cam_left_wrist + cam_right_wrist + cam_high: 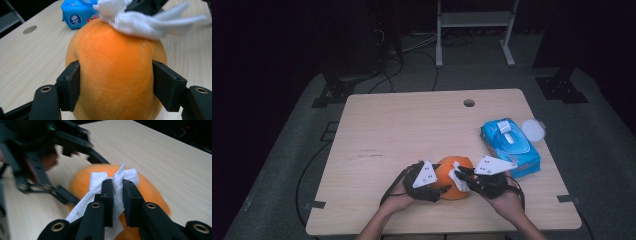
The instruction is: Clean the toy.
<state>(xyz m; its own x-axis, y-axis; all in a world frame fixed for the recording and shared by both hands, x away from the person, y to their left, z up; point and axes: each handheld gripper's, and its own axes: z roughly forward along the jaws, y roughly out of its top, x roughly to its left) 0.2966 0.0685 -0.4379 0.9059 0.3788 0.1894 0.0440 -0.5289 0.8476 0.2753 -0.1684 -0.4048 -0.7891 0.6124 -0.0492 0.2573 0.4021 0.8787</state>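
orange plush fruit [112,75] (velvety), white wipe [135,21], blue packet [510,146]

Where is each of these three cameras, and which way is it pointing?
High view: above the person's edge of the table, looking forward and down; forearms, hands, left tool and right tool show.
Left gripper view: on the left tool, looking along its jaws, which press the orange ball.
Right gripper view: on the right tool, looking along its jaws, which pinch a white wipe.
Shared: all three show ball and wipe; the blue pack shows from above and from the left tool.
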